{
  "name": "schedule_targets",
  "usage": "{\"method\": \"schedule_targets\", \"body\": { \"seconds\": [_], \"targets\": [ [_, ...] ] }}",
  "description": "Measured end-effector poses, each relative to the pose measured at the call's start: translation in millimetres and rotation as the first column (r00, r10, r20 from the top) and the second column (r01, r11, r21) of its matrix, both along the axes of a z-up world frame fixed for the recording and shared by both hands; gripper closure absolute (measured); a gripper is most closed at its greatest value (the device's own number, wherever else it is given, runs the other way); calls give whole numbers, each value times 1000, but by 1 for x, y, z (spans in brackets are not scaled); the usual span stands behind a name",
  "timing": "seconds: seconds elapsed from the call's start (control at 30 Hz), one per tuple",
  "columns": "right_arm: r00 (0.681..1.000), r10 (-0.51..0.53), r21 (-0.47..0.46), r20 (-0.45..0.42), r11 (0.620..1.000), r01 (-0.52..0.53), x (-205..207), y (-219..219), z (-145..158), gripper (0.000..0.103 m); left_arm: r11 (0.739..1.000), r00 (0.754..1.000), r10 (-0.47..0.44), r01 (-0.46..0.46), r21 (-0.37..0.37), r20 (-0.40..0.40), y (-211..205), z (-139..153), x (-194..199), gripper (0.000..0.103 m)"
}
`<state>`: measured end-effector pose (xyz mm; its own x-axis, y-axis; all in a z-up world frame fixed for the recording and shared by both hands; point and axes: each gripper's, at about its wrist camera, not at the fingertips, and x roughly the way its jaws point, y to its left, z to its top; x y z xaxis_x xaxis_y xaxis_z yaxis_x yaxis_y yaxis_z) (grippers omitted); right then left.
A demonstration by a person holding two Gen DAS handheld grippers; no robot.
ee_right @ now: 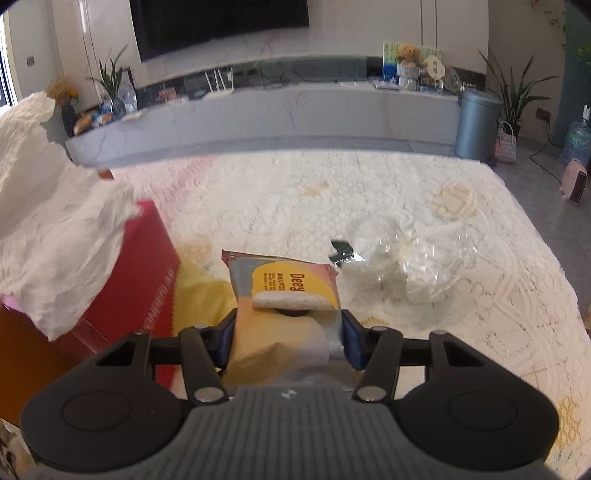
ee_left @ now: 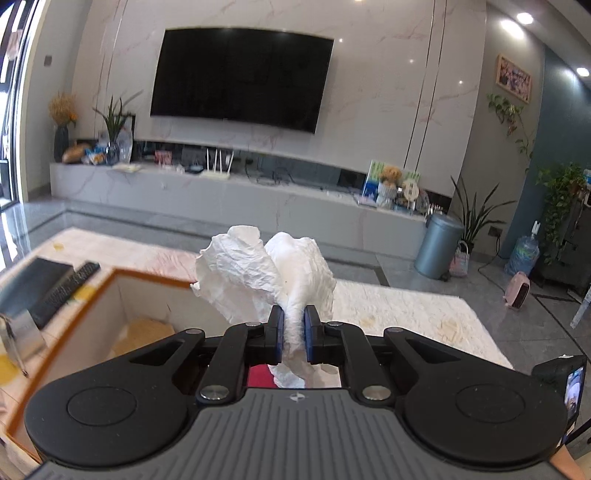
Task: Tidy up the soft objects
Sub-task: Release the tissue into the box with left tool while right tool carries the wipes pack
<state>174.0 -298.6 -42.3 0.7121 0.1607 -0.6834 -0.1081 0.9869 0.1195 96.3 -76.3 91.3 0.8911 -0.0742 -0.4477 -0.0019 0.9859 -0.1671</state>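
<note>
tissue [ee_left: 266,273]: crumpled white sheet, feather-light and limp, pinched at its twisted waist in my left claw [ee_left: 293,332], raised above the box [ee_left: 110,295] at 9 o'clock. snack pack [ee_right: 284,295]: soft, crinkly, clamped across its width in my right claw [ee_right: 288,339]; label reads "dee…"; red carton [ee_right: 147,273] lettering unreadable.

Both views bright w/ daylight from far left window [ee_left: 11,110]; ceiling spots [ee_left: 524,17] glare at top right. Strong fisheye bend at edges, dark vignette in right wrist corners. Tissue [ee_right: 55,229] at near left of right wrist view blown out, soft; floor [ee_left: 44,218] glossy w/ reflections.
</note>
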Motion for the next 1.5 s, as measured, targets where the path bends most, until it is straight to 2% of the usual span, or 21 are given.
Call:
{"method": "schedule_targets", "body": {
  "seconds": [0.23, 0.33, 0.43, 0.5, 0.63, 0.8, 0.9, 1.0, 1.1, 1.17, 1.23, 1.3, 1.33, 1.37, 1.43, 1.5],
  "targets": [
    [986, 60, 47, 153, 997, -68, -22, 27, 47, 48, 993, 997, -48, 40, 113, 64, 18, 31, -10, 91],
    [977, 80, 19, 197, 996, -85, -30, 47, 63, 48, 993, 993, -42, 30, 115, 109, 36, 39, -17, 91],
    [965, 107, 17, 240, 993, -115, -37, 69, 78, 48, 997, 993, 0, -10, 77, 122, 58, 36, -16, 91],
    [955, 124, 30, 269, 990, -138, -42, 86, 86, 48, 998, 993, 33, -39, 43, 113, 74, 29, -10, 91],
    [941, 134, 157, 310, 969, -190, -48, 114, 101, 48, 999, 995, 33, -31, -23, 89, 103, 9, 16, 91],
    [918, 178, 116, 355, 966, -232, -47, 153, 112, 48, 995, 1000, 30, -30, -92, -2, 117, -40, 63, 91],
    [922, 185, 106, 341, 966, -234, -43, 161, 107, 48, 992, 998, 39, -44, -122, -44, 119, -70, 81, 91],
    [930, 184, 90, 318, 971, -223, -36, 162, 96, 48, 994, 995, 50, -58, -95, -83, 123, -93, 92, 91],
    [941, 167, 96, 296, 974, -203, -29, 158, 84, 48, 985, 990, 24, -47, -168, -136, 129, -102, 99, 90],
    [948, 149, 118, 281, 975, -188, -26, 154, 77, 48, 989, 986, 17, -42, -144, -166, 124, -104, 103, 88],
    [954, 142, 123, 264, 976, -180, -24, 153, 70, 48, 990, 976, -39, 9, -138, -215, 115, -107, 108, 82],
    [956, 146, 120, 254, 976, -181, -23, 153, 66, 48, 987, 955, -96, 54, -154, -280, 111, -109, 112, 59],
    [956, 151, 119, 250, 975, -185, -23, 152, 64, 48, 985, 945, -111, 65, -157, -308, 109, -111, 112, 38],
    [957, 155, 120, 246, 975, -189, -23, 153, 62, 48, 988, 941, -108, 64, -143, -320, 107, -112, 110, 30],
    [957, 169, 116, 237, 973, -201, -24, 156, 60, 48, 996, 947, -77, 59, -66, -313, 98, -110, 101, 28],
    [955, 183, 109, 233, 971, -212, -26, 161, 58, 48, 997, 951, -64, 74, 20, -302, 91, -106, 91, 20]
  ]
}}
